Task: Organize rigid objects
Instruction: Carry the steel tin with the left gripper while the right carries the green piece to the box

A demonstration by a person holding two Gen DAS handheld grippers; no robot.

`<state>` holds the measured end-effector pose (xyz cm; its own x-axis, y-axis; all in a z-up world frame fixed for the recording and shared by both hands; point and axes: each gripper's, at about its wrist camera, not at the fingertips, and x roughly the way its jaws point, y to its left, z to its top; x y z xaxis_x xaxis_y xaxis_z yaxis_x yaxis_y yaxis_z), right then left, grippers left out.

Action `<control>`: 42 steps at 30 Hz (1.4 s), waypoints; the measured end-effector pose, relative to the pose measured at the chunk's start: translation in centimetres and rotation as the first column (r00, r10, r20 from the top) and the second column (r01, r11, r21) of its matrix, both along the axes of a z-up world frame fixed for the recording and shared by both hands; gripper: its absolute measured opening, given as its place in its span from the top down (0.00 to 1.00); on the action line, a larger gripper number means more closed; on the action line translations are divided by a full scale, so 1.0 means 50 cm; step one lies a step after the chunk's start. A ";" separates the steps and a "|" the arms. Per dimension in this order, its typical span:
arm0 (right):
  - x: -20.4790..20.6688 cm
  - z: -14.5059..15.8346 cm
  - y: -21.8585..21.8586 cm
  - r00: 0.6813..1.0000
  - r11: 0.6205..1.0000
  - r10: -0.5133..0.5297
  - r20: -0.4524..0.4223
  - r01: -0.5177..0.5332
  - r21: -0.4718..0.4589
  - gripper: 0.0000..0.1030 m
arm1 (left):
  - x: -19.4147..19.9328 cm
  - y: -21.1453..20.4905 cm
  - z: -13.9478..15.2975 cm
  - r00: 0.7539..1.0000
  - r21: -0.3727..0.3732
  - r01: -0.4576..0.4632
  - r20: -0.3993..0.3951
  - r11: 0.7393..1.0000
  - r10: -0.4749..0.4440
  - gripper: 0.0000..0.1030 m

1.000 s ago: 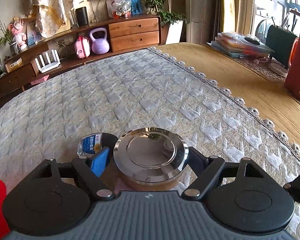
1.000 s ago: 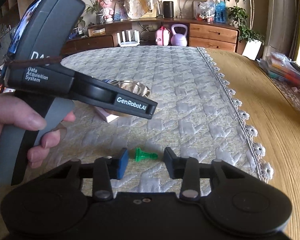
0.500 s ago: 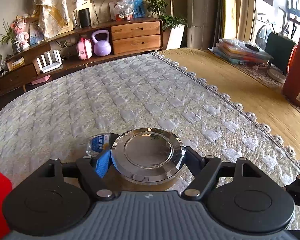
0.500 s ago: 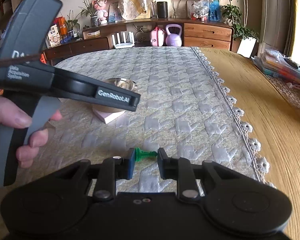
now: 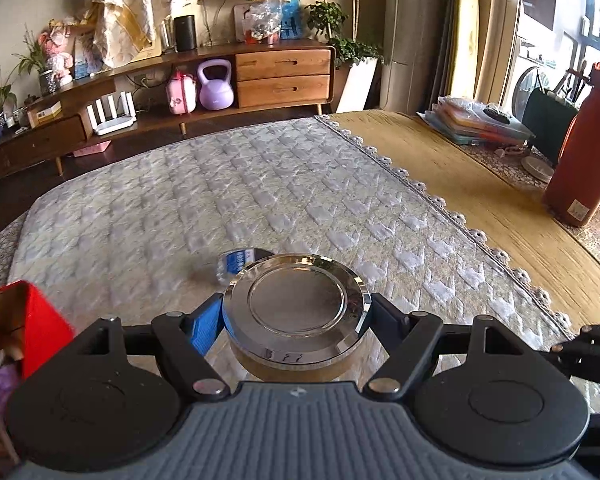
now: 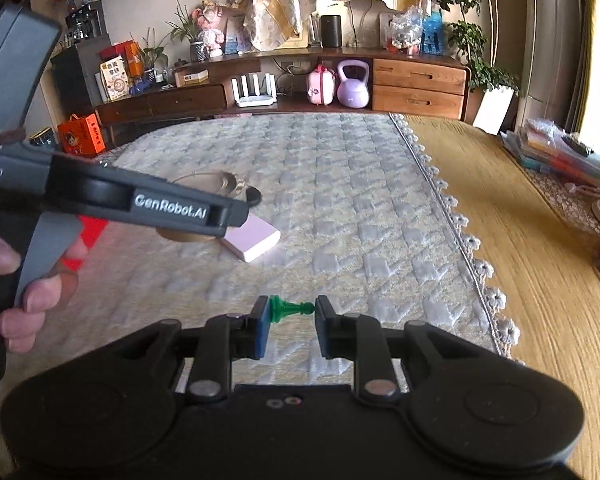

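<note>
My left gripper [image 5: 296, 316] is shut on a round jar with a shiny metal lid [image 5: 296, 304] and holds it above the quilted cloth. The same jar [image 6: 204, 184] shows in the right wrist view, partly hidden behind the left gripper's body [image 6: 140, 204]. My right gripper [image 6: 290, 316] is shut on a small green chess pawn [image 6: 290, 307], held lying sideways between the pads, lifted off the cloth. A roll of tape with a blue label [image 5: 240, 260] lies just beyond the jar. A pink flat box [image 6: 252, 238] lies on the cloth.
A red box [image 5: 32, 320] with items stands at the left edge. A tall red flask [image 5: 580, 152] and a stack of folders [image 5: 476, 120] stand on the yellow mat to the right. A wooden sideboard [image 5: 284, 76] runs along the far wall.
My right gripper closed on the green pawn and lifted it. My left gripper raised the jar off the pink box and moved it left, toward the red box.
</note>
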<state>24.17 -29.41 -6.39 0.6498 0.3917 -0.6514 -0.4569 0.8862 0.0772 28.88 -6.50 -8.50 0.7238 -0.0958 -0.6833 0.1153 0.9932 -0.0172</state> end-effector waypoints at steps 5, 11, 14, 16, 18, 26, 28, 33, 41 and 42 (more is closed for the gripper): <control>-0.029 0.038 0.010 0.999 1.000 0.025 0.021 -0.025 0.009 0.78 | -0.042 0.025 0.030 1.000 -0.030 -0.014 -0.006 0.999 0.014 0.25; -0.061 0.078 0.034 0.997 0.998 0.058 0.047 -0.059 0.011 0.78 | -0.097 0.056 0.063 1.000 -0.039 -0.024 -0.001 0.999 0.024 0.25; -0.072 0.093 0.044 0.996 0.997 0.072 0.050 -0.073 0.024 0.78 | -0.126 0.074 0.080 1.000 -0.043 -0.030 0.006 0.999 0.030 0.25; -0.080 0.102 0.054 0.995 0.996 0.081 0.052 -0.083 0.031 0.78 | -0.146 0.088 0.091 0.999 -0.041 -0.036 0.011 0.998 0.037 0.25; -0.087 0.109 0.065 0.994 0.995 0.093 0.052 -0.095 0.038 0.78 | -0.161 0.103 0.100 0.999 -0.040 -0.048 0.011 0.998 0.048 0.25; -0.118 0.131 0.132 0.985 0.987 0.155 0.073 -0.157 0.032 0.78 | -0.222 0.186 0.118 0.992 -0.051 -0.121 0.014 0.991 0.122 0.25; -0.123 0.133 0.155 0.982 0.984 0.173 0.075 -0.175 0.026 0.78 | -0.233 0.210 0.120 0.990 -0.057 -0.139 0.011 0.989 0.139 0.25; -0.130 0.139 0.207 0.973 0.975 0.218 0.079 -0.220 0.021 0.78 | -0.262 0.271 0.120 0.983 -0.058 -0.182 0.015 0.982 0.183 0.25; -0.116 0.143 0.295 0.957 0.959 0.281 0.076 -0.284 0.026 0.78 | -0.290 0.357 0.108 0.969 -0.065 -0.246 0.002 0.967 0.247 0.25; -0.112 0.142 0.307 0.955 0.957 0.287 0.074 -0.289 0.025 0.78 | -0.292 0.367 0.105 0.968 -0.064 -0.252 -0.001 0.966 0.252 0.25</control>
<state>18.59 -14.04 0.71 0.5486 0.5907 -0.5917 -0.6976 0.7135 0.0655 14.28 11.88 -3.27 0.7352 0.0476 -0.6762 -0.1383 0.9871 -0.0809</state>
